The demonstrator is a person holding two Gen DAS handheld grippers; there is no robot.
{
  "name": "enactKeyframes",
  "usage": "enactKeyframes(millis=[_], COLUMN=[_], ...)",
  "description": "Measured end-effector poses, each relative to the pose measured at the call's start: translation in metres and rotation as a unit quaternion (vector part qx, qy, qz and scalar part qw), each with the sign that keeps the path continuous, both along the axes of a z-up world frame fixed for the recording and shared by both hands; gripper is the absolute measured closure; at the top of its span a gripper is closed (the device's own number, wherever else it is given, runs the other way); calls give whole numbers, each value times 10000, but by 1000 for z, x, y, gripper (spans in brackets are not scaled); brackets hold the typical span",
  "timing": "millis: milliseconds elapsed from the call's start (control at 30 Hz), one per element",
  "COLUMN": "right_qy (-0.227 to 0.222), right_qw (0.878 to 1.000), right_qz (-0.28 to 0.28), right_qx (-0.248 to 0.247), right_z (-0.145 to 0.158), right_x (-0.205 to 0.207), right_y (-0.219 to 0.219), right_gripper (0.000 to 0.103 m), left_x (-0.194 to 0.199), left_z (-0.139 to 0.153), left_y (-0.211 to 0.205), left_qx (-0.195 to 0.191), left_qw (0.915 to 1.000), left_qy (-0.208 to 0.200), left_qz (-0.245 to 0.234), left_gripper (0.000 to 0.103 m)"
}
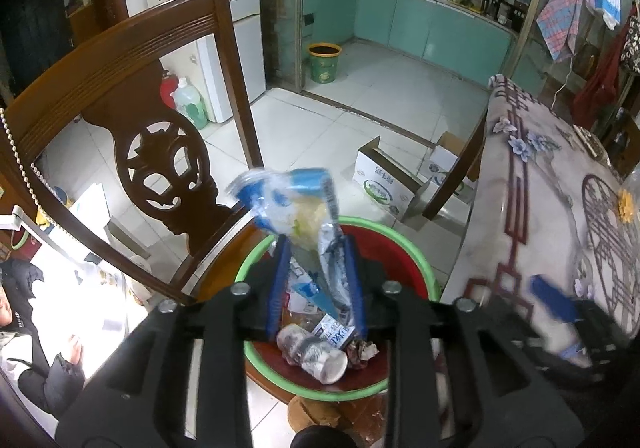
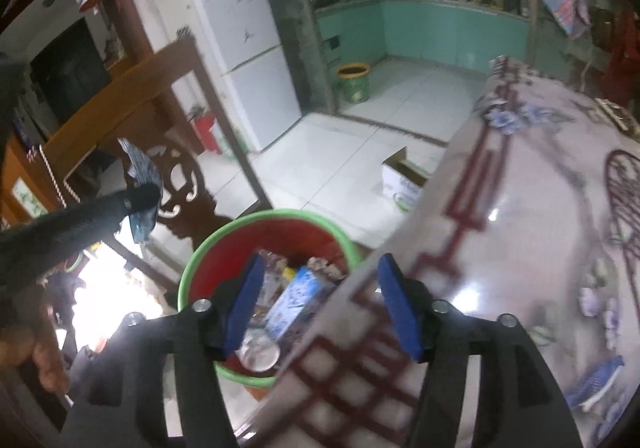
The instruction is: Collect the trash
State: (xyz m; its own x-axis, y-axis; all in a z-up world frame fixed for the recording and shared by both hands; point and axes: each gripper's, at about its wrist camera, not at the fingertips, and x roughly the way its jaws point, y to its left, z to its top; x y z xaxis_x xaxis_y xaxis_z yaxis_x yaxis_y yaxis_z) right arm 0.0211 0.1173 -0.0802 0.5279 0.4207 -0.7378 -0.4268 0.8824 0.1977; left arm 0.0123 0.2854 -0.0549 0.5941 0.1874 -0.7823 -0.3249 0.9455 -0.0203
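My left gripper [image 1: 316,244] is shut on a crumpled blue and white plastic wrapper [image 1: 288,200] and holds it above a red bin with a green rim [image 1: 416,260]. The bin holds several pieces of trash, among them a crushed bottle [image 1: 316,356] and a blue carton [image 2: 296,296]. The bin also shows in the right wrist view [image 2: 208,252]. There the left gripper [image 2: 140,200] with the wrapper [image 2: 140,168] is at the left. My right gripper [image 2: 320,268] is open and empty, over the table's edge beside the bin.
A wooden chair [image 1: 152,136] stands left of the bin. A table with a patterned cloth [image 1: 560,208] fills the right. Open cardboard boxes [image 1: 388,184] lie on the tiled floor. A green bucket [image 1: 324,62] stands by the kitchen doorway. A white fridge [image 2: 240,48] is behind.
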Motion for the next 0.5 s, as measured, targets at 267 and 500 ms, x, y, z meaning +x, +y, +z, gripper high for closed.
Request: enactKeyframes(millis=[267,500], right_qy=[-525,-1058], right_qw=[9969,9904], right_qz=[-486,-852], right_qx=[321,238], right_z=[45,80], right_x=[-27,-57], right_y=[-87,-167], right_gripper=[7,7], left_x=[-1,-7], left_z=[4,45], left_y=[-25,-98], left_qx=[-50,-412], left_qw=[9996,9916], left_qy=[-66,-945], left_qz=[-254,-774], left_gripper=[29,11])
